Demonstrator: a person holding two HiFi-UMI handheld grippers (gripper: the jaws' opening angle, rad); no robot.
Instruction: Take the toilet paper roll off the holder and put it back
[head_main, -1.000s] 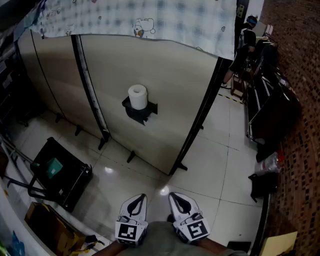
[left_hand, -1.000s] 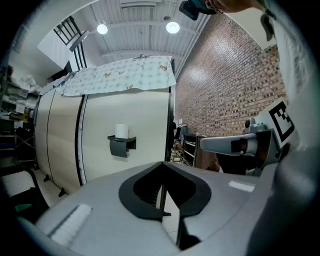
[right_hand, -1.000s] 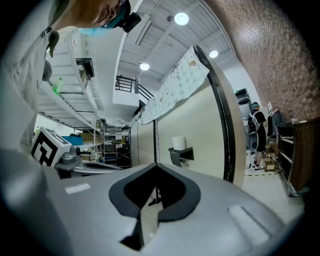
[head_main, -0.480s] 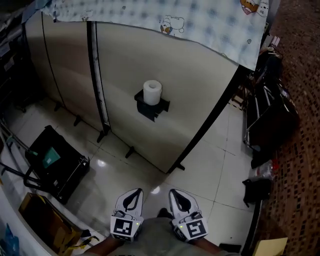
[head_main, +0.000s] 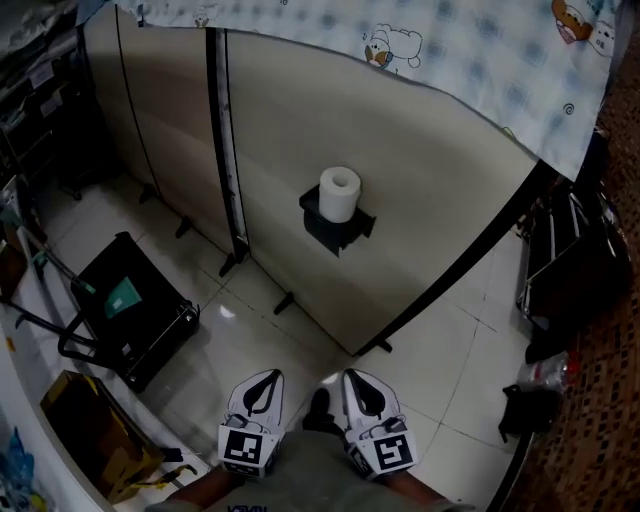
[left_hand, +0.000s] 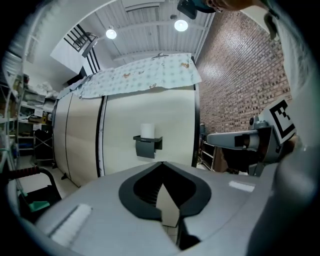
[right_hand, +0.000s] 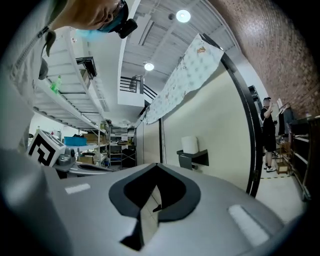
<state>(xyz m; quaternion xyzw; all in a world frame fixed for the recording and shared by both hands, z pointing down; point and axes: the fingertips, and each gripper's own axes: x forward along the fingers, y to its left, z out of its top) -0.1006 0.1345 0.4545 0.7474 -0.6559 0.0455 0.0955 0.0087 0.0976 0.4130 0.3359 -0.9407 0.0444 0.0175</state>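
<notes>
The left gripper (head_main: 266, 380) and the right gripper (head_main: 353, 378) sit side by side, low against the person's body. Both pairs of jaws are clenched together with nothing between them. Well ahead of the fingertips, the white toilet paper roll (head_main: 340, 192) stands upright on the black wall-mounted holder (head_main: 336, 229), fixed to the beige partition panel (head_main: 420, 170).

Head view has shifted. The toilet paper roll (head_main: 340, 193) and its holder (head_main: 336, 226) now sit further right in frame, as does the black cart (head_main: 130, 315). More of the partition (head_main: 150, 120) shows at left.
</notes>
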